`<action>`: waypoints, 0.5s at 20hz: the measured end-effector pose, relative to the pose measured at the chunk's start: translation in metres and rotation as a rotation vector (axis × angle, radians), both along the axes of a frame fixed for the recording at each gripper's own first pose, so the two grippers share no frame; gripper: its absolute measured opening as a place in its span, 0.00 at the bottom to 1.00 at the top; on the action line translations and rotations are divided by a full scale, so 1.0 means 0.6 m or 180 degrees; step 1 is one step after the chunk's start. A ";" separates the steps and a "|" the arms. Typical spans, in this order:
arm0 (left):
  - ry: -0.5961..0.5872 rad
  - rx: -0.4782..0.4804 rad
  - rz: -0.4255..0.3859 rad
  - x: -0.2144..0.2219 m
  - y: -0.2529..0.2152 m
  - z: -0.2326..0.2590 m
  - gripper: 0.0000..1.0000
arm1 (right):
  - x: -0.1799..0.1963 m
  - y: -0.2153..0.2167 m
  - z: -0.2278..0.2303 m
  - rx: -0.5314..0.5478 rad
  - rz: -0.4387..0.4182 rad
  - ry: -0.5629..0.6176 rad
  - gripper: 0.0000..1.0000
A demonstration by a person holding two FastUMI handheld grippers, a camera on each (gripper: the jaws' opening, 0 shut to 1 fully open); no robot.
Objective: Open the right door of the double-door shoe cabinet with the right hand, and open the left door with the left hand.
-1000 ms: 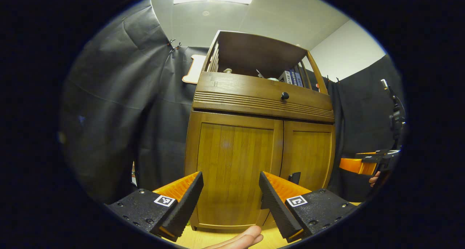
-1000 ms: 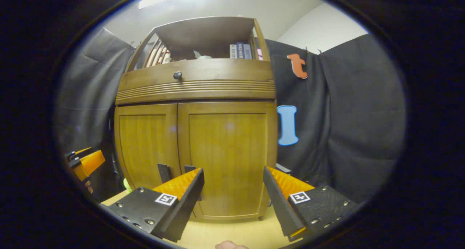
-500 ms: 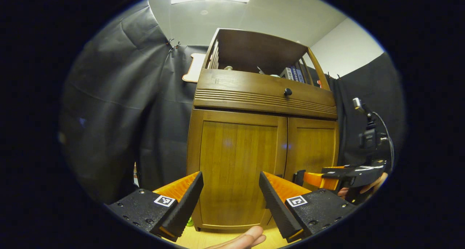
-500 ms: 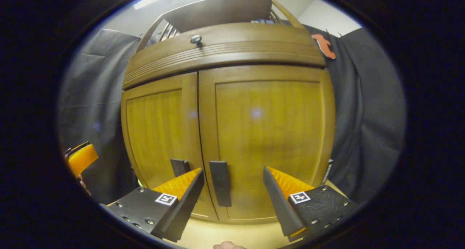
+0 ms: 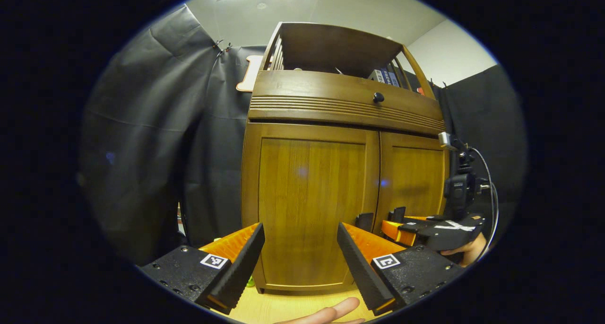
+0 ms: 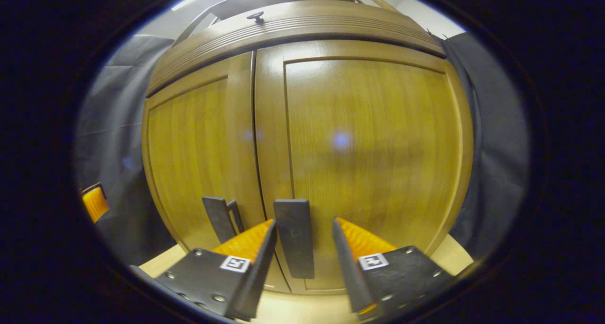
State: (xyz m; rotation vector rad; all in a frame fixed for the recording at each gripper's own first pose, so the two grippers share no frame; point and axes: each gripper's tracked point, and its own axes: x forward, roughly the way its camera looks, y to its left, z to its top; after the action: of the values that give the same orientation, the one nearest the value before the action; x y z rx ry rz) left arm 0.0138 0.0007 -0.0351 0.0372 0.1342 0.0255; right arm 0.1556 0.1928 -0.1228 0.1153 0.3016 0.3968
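One shoe cabinet (image 5: 331, 191), two doors, both closed: left door (image 5: 307, 205), right door (image 6: 373, 163). Two handles, long axis vertical: right handle (image 6: 294, 239) stands between your right gripper (image 6: 302, 248) fingers, spread, not touching. Left handle (image 6: 218, 219) partly hidden. Your left gripper (image 5: 300, 255) is released, well back from the doors. One drawer knob (image 5: 378, 97) above.
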 end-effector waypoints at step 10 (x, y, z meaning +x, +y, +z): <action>-0.0085 -0.0168 -0.0102 -0.030 -0.026 0.023 0.95 | -0.002 0.007 0.004 0.0213 0.0476 0.0020 0.21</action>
State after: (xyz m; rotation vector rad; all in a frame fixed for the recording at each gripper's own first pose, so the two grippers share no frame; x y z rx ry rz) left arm -0.0040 -0.0149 -0.0214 -0.0137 0.1076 -0.0097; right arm 0.1544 0.1972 -0.1203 0.1599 0.3041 0.5552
